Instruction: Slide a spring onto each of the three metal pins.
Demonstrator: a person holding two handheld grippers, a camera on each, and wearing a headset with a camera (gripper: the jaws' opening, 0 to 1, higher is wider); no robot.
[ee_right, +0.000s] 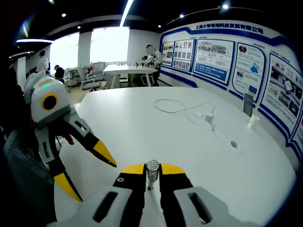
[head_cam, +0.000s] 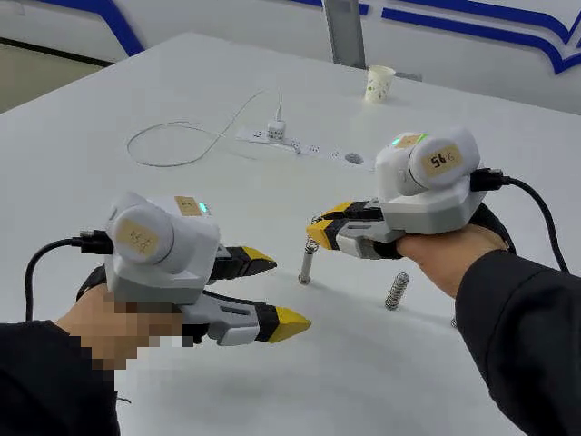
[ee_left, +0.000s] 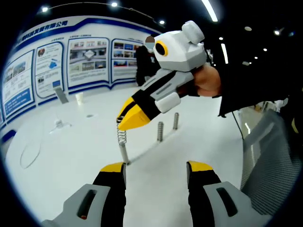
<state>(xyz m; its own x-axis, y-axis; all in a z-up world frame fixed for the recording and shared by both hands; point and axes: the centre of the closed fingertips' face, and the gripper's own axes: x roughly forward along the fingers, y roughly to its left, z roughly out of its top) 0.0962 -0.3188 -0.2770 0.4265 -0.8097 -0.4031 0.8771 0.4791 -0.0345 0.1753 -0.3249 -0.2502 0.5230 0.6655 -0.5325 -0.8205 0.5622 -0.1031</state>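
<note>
- Nearest us, the left gripper (head_cam: pixel 283 292) hovers above the white table (head_cam: pixel 381 381), its jaws spread wide with nothing between them.
- Just beyond it, the right gripper (head_cam: pixel 318 232) has its jaws pinched on a spring (ee_right: pixel 152 171), which sits over the upper part of an upright pin (head_cam: pixel 306 269).
- To the right stands a second pin (head_cam: pixel 396 291) with a coil already around it.
- Farther back we see a power strip (head_cam: pixel 290 143), a white cable (head_cam: pixel 171 165) and a paper cup (head_cam: pixel 379 84).
</note>
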